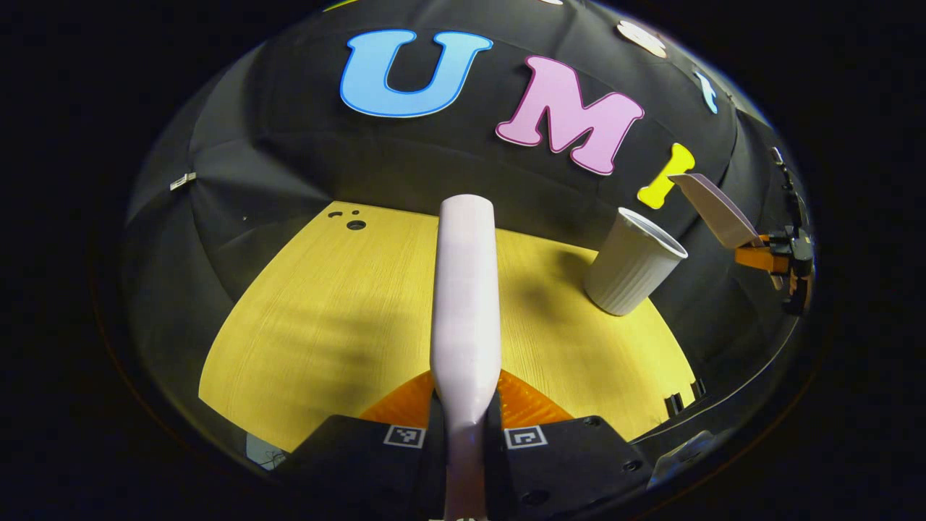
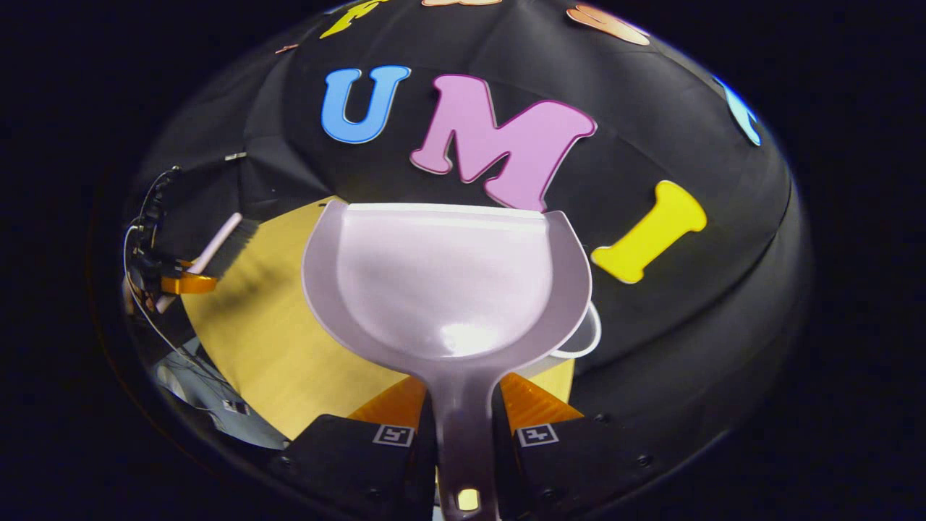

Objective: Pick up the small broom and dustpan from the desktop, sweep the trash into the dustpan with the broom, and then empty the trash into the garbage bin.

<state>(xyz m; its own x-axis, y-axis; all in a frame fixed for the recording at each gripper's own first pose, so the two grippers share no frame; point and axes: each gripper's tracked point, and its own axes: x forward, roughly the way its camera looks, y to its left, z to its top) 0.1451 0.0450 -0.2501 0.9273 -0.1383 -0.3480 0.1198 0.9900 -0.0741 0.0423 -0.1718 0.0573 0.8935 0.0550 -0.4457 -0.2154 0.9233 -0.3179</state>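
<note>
My left gripper [image 1: 465, 405] is shut on the pale broom [image 1: 465, 289], whose long body runs forward over the yellow desktop [image 1: 325, 325]. In the right gripper view the same broom [image 2: 213, 250] hangs at the far left, with dark bristles at its top end. My right gripper [image 2: 463, 407] is shut on the handle of the pale dustpan [image 2: 445, 282], which is held up facing the camera. The white ribbed garbage bin [image 1: 629, 271] stands at the desk's right side. Its rim [image 2: 587, 340] peeks out below the pan's right edge. The dustpan [image 1: 712, 210] hangs tilted above and right of the bin.
Small dark holes [image 1: 354, 224] mark the desktop's far left corner. The booth's black cloth wall closes in behind and beside the desk. Cables [image 2: 141, 239] hang by the left gripper. The desk's right edge lies just past the bin.
</note>
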